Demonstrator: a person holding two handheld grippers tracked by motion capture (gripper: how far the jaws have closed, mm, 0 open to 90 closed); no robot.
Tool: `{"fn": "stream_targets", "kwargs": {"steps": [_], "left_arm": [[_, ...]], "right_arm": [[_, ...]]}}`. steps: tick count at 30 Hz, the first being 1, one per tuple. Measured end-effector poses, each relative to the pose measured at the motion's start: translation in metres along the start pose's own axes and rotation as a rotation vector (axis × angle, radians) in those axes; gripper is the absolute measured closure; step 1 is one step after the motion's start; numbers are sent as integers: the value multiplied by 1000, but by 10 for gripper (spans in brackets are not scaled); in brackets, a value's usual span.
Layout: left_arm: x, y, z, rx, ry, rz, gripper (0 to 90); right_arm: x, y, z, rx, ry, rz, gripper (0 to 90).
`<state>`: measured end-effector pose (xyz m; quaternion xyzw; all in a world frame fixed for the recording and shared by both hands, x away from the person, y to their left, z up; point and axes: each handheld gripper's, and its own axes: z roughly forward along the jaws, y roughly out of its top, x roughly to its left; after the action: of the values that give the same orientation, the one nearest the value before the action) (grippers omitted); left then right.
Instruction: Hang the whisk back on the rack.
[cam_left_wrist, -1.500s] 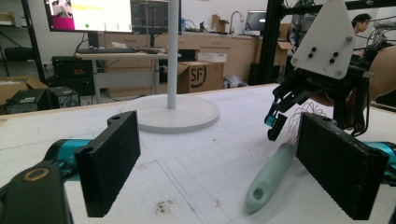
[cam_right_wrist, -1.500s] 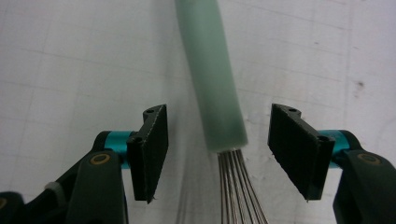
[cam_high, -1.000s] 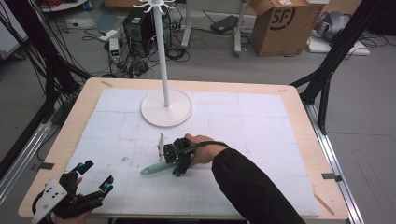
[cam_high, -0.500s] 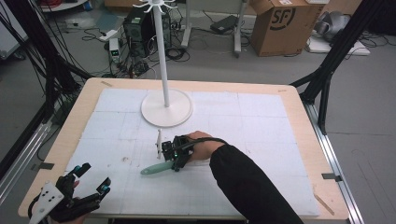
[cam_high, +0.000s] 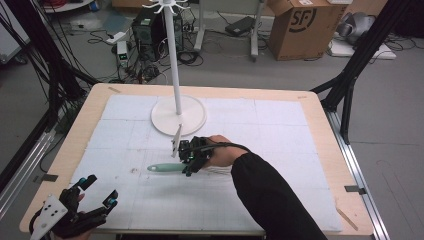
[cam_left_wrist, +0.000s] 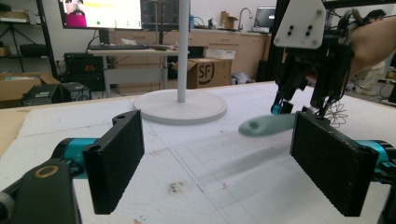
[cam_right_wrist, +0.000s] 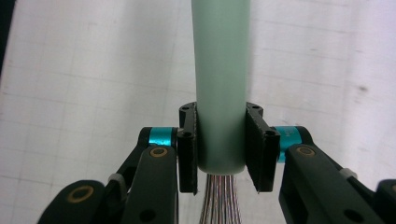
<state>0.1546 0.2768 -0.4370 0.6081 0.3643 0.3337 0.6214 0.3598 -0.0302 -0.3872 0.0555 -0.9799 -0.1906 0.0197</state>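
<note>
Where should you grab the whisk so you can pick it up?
Grab the whisk by its smooth green handle, near the end where the wires come out, reaching down from above. The handle is round and firm, so flat pads pinch it well; the thin wires would bend. The right gripper is shut on just that spot.

High view overhead, gripper views low, close — all share whisk (cam_high: 167, 168).

Smooth matt green plastic whisk handle (cam_right_wrist: 220, 84), thin shiny metal whisk wires (cam_right_wrist: 219, 198), rough matt black jaws, light wood desk (cam_high: 95, 107), matt white stand base (cam_high: 178, 115)
</note>
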Motion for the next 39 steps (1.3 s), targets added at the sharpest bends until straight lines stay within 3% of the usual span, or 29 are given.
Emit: {"fn": "stream_targets", "kwargs": {"steps": [7,11,17,23,34,35,39], "left_arm": [[-1,0,1,-1,-4,3,182],[-2,0,2,2,-8,2,183],[-2,-1,5,9,-13,3,185],[-2,-2,8,13,-12,2,184],[-1,-3,12,18,-13,-10,173],[-1,-3,13,22,-16,-8,173],[-1,-4,14,25,-15,-7,172]], "right_arm": [[1,-7,-22,-78,-31,42,693],[0,-8,-39,-173,-75,46,693],[-2,-16,-65,-297,-117,101,693],[-3,-17,-87,-378,-153,101,692],[-15,-24,-123,-532,-208,146,692],[-18,-27,-128,-572,-217,163,692],[-24,-32,-136,-623,-232,195,692]]}}
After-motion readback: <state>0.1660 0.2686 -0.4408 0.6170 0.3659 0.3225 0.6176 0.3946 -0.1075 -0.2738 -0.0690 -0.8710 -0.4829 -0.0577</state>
